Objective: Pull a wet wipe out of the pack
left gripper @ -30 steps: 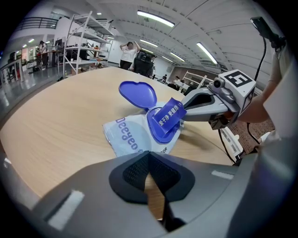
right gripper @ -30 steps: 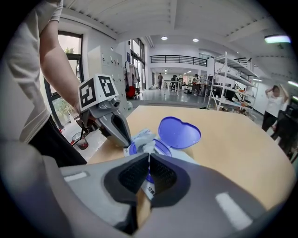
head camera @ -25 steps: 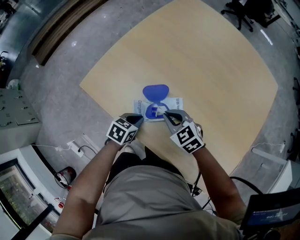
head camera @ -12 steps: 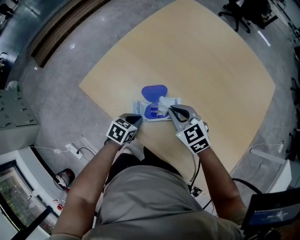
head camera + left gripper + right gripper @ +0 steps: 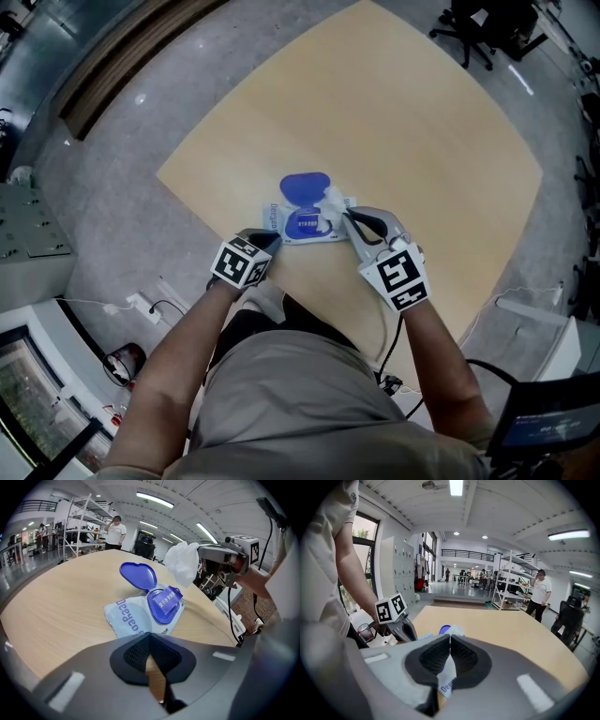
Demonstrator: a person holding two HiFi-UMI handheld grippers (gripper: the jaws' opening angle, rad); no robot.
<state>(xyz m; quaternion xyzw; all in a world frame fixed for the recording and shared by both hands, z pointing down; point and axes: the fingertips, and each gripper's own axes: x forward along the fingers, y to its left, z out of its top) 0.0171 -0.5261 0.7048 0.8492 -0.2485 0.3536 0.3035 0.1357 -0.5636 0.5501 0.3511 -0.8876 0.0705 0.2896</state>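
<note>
Right gripper clenched on wet wipe above open pack, mid-pull; left gripper shut, empty, at pack edge; next: lift till wipe clears.

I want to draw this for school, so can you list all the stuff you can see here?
table: one, light wood, under the pack.
wet wipe pack: one, pale blue, its blue lid open, near the table's close edge.
wet wipe: one, white, held up above the pack.
office chair: one, black, on the grey floor beyond the table.
power strip: one, white, on the floor, lower left of the head view.
person in the background: one, white shirt, standing by shelves.
left gripper: one, grey, shut, tips at the pack's near edge.
right gripper: one, grey, shut on the wet wipe.
</note>
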